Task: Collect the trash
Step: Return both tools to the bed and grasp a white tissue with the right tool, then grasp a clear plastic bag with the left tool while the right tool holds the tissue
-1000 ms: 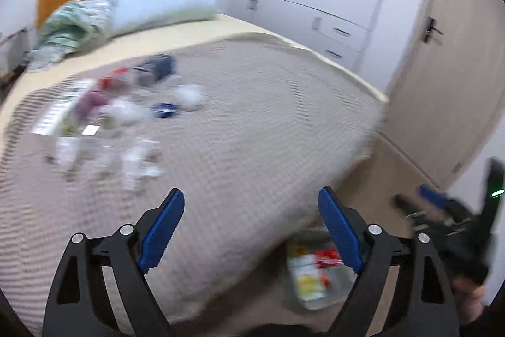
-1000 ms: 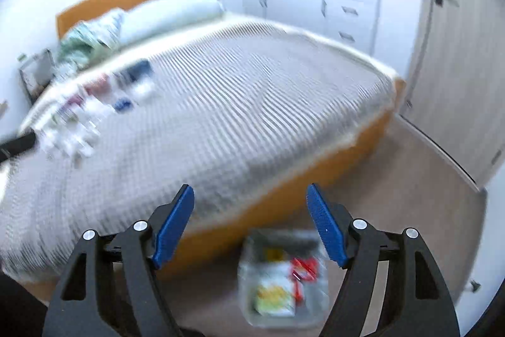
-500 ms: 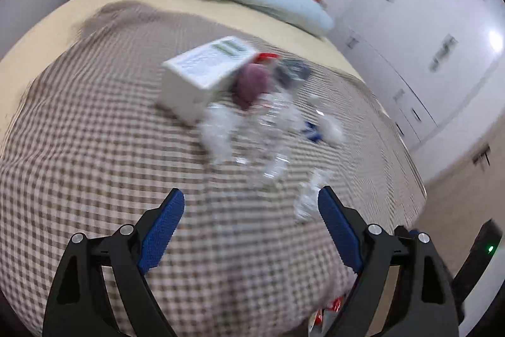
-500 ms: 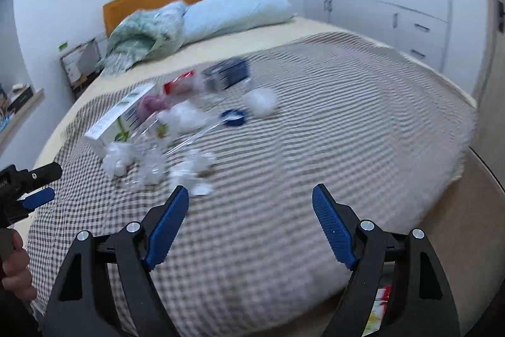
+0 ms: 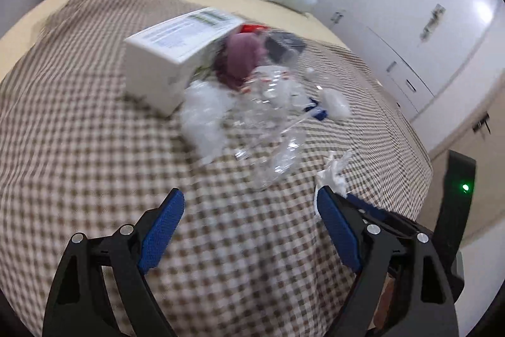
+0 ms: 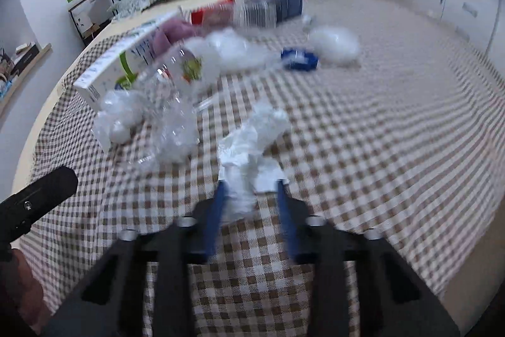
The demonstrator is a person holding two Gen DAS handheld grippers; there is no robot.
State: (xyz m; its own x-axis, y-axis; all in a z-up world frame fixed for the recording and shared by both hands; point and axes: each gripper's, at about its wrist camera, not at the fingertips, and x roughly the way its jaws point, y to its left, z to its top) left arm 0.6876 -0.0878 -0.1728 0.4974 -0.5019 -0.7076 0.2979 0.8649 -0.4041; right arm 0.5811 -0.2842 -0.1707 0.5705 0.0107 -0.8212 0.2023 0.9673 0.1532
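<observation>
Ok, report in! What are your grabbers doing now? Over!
Right gripper closing around the white tissue on the bed. Left gripper open, empty, hovering near the trash pile. Nothing in the way.

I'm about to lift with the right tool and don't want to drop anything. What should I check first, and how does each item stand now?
1. Crumpled tissue sits between the right tool fingers: ok.
2. Fingers fully clamped on it: cannot tell, the picture is blurred.
3. Only the tissue is in the grip; the clear plastic bottle lies apart to the side: ok.
4. Checked blanket not pinched: cannot tell.
5. Left tool open, empty and out of the way: ok.
6. Trash bin in sight: not ok, neither view shows it.
</observation>
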